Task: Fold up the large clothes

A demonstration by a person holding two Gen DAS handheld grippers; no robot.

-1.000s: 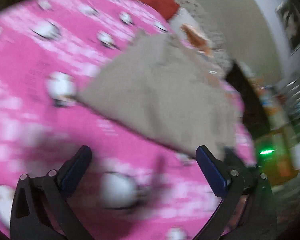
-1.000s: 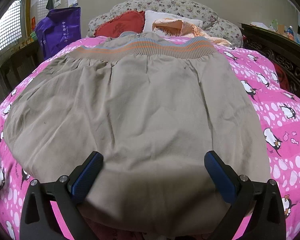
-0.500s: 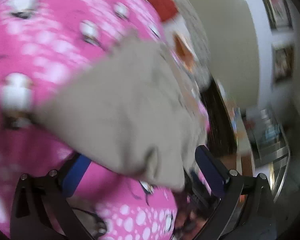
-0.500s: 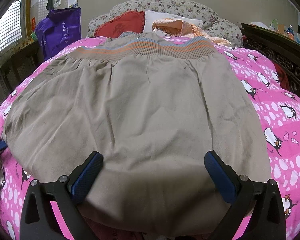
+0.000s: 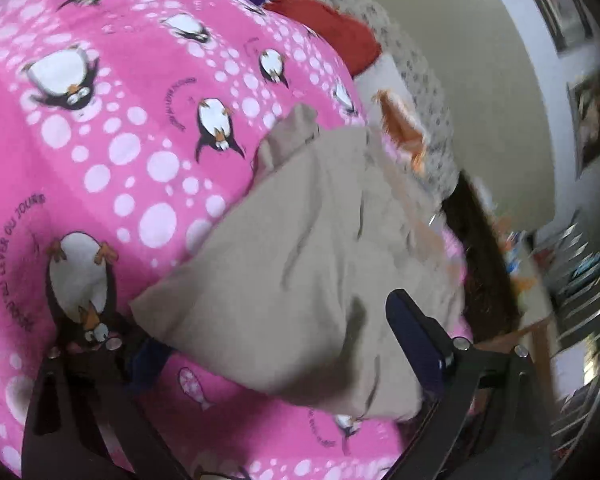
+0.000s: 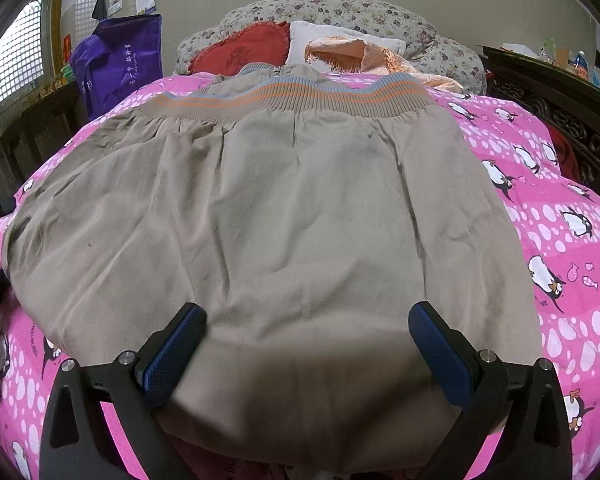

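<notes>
While the large beige cotton garment with a ribbed grey-and-orange striped band (image 6: 284,216) lies spread flat on the pink penguin-print bedspread (image 6: 560,240), band toward the pillows at the top of the right wrist view, both tools sit at its near edges.

Right gripper (image 6: 306,344): fingers wide apart, hovering over the lower hem at bottom centre of frame, cloth under and between them, pads not pressing it. Nothing held.

Left gripper (image 5: 276,340): fingers apart but they have just been closing a little; the garment's side corner (image 5: 168,312) sits between them, at lower centre of the left wrist view. One finger (image 5: 412,332) is over the cloth, the other is half hidden under the fabric edge at lower left. Can't confirm pad contact, so I read it as not yet clamped.

Key relation: the garment's long axis runs from hem at frame bottom to band at frame top in the right view; the left side edge lies at far left there, where the left tool is. Left hand is the nearer one to that corner, so the next grab is probably its job, then a fold across.
</notes>
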